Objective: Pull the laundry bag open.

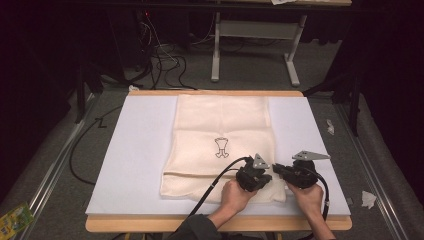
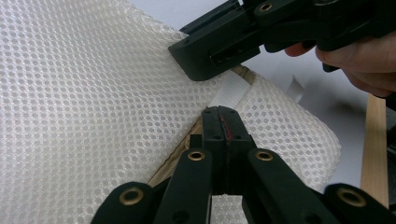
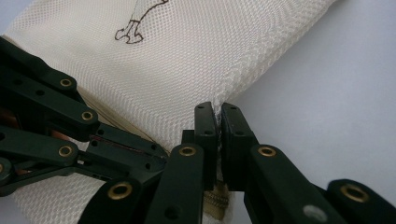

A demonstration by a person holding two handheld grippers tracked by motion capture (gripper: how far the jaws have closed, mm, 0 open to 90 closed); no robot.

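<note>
A cream mesh bag with a small line drawing lies flat on a white board. Both grippers meet at the bag's near right corner. My left gripper has its jaws pressed shut over the beige zipper line, just short of a white fabric tab; what exactly is pinched is hidden. My right gripper is shut on the bag's mesh edge, with the zipper below its jaws. In the high view the left gripper and right gripper point at each other, tips nearly touching.
The board rests on a wooden table. Cables trail on the floor behind, near a grey table frame. Paper scraps lie on the floor at right and a green packet at left.
</note>
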